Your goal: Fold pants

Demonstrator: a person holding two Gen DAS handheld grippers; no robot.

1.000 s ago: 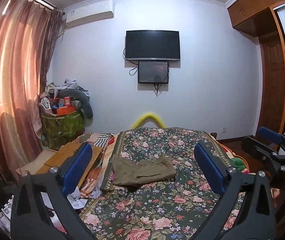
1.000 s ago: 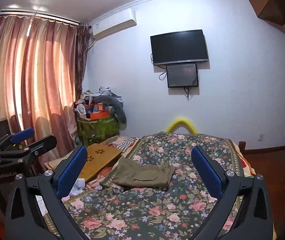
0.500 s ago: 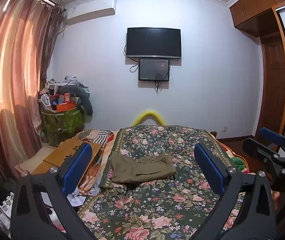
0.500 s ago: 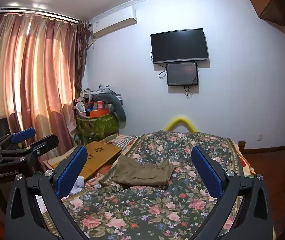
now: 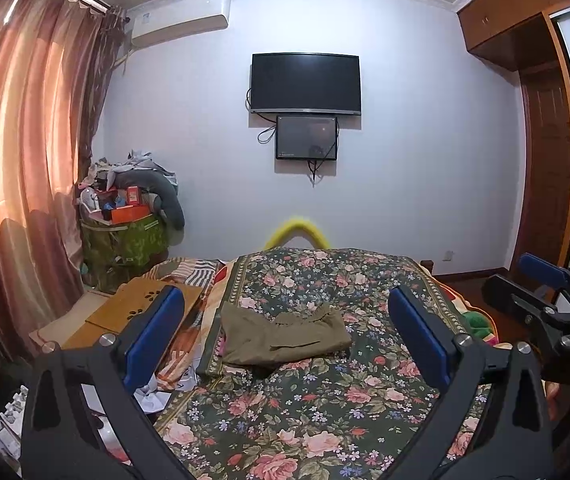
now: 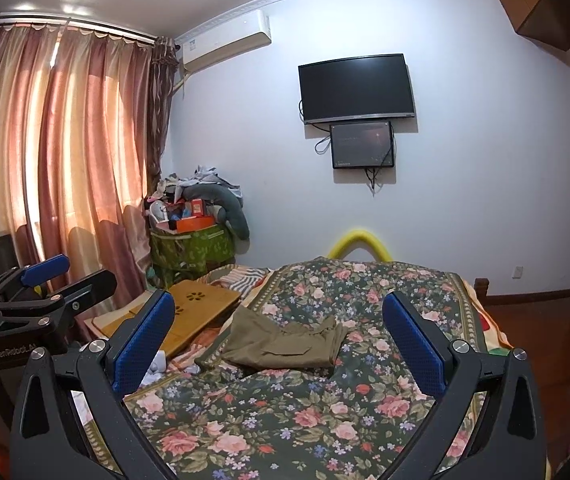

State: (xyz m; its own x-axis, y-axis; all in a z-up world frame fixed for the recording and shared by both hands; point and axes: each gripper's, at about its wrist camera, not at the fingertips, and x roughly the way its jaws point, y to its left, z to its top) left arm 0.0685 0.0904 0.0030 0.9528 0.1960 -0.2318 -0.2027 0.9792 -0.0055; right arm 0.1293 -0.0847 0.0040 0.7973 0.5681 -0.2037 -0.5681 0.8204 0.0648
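Bed (image 5: 325, 420) with dark floral cover (image 6: 285, 420). Olive pants (image 5: 285, 334) lie on it, folded into a compact bundle, toward the far left part. Left of the cover: striped cloth (image 5: 199, 276) and a wooden board (image 6: 201, 304) with cut-out holes.

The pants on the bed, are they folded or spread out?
Folded: the pants lie as a compact bundle on the bed, no legs stretched out.

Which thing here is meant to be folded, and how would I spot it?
Start at the bed with the dark floral cover, below the wall TV. The pants lie crumpled on its left half, beyond both open grippers. They are the only plain olive-brown cloth there, unlike the flowered cover and the striped fabric beside it.
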